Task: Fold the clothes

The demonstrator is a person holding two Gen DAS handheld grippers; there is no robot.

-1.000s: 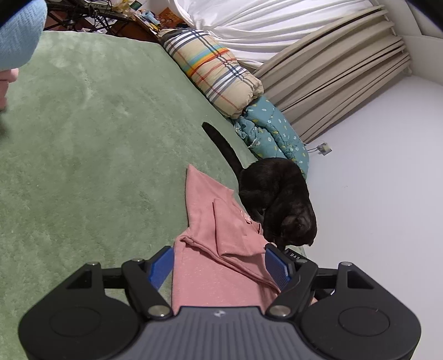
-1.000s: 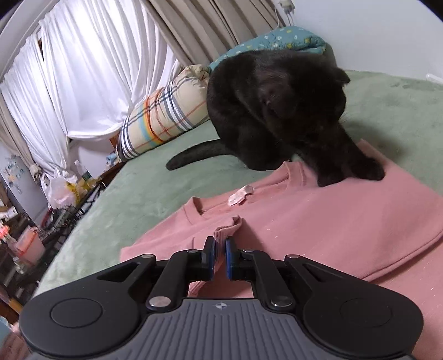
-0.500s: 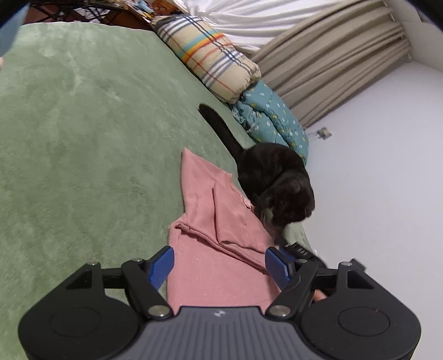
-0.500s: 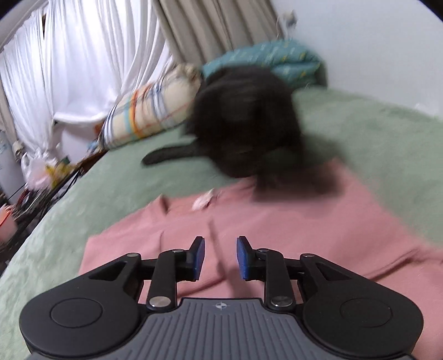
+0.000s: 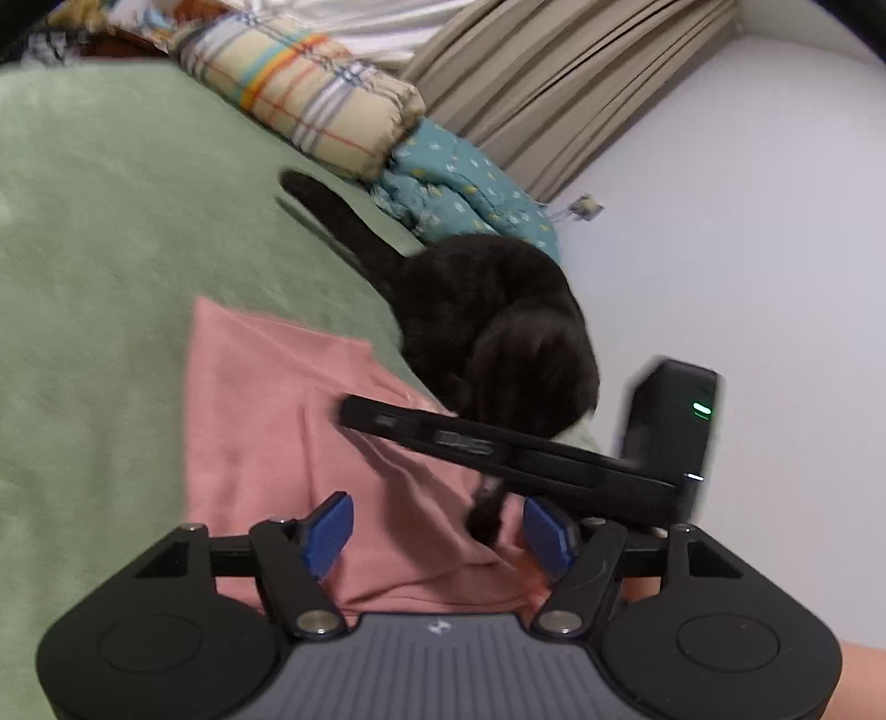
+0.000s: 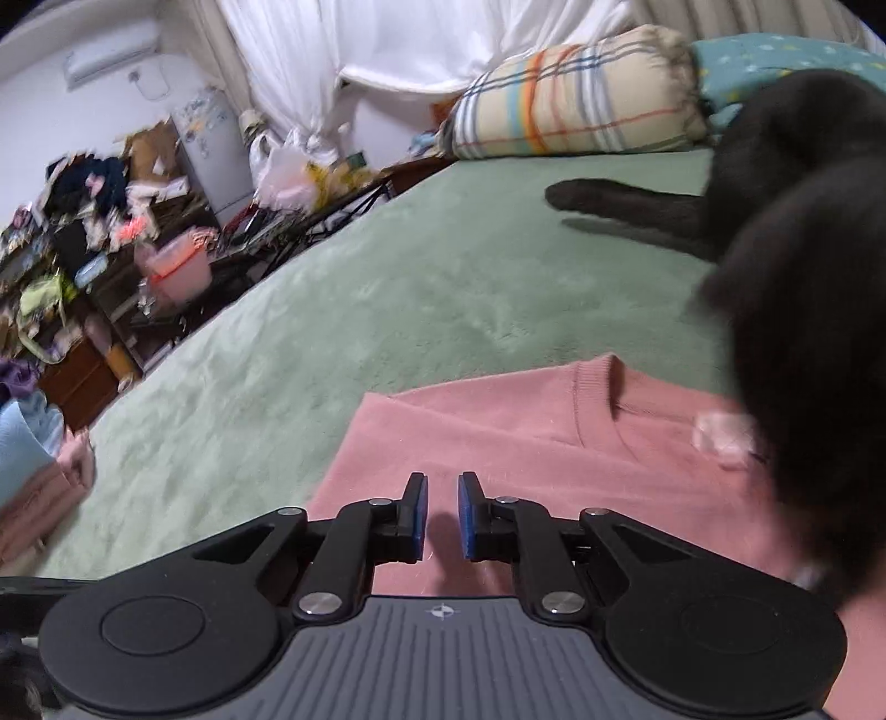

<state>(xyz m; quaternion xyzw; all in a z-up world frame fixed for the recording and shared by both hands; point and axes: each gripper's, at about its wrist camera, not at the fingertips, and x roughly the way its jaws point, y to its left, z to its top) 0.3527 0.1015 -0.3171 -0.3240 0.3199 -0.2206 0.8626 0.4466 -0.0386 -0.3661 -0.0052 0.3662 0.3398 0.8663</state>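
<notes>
A green plush blanket covers the bed and fills the centre of both views. A plaid pillow lies at the far edge, with a teal patterned quilt just beside it. White sheer curtains hang in the upper centre of the right wrist view; beige curtains hang at upper right of the left wrist view, next to a plain white wall. A white refrigerator and cluttered shelves occupy the left of the right wrist view. An air conditioner is mounted at upper left.

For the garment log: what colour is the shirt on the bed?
Plain pink shirt; right wrist view shows it best.
</notes>
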